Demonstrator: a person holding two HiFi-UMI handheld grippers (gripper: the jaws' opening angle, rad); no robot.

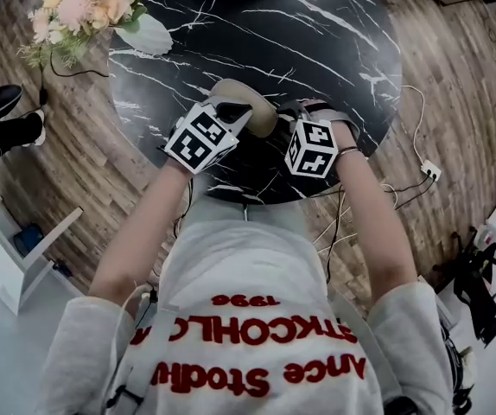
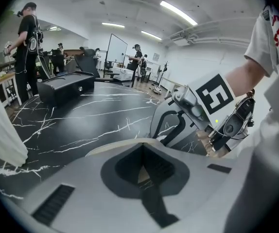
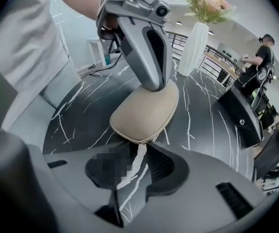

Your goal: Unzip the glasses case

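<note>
A beige zipped glasses case (image 1: 246, 100) lies on the round black marble table (image 1: 317, 50), near its front edge. My left gripper (image 1: 238, 112) is shut, and its tips press down on the top of the case (image 3: 147, 108) at its far end. In the left gripper view only the case's curved rim (image 2: 122, 144) shows past the closed jaws (image 2: 142, 154). My right gripper (image 3: 138, 154) stands partly open at the near end of the case, right at the zip's end (image 3: 148, 141). The marble shows through the gap between its jaws; nothing is clamped.
A white vase with pink flowers (image 1: 149, 33) stands at the table's back left. A black box (image 2: 64, 89) sits at the table's far side. Cables (image 1: 412, 180) trail on the wooden floor to the right. People stand in the room beyond.
</note>
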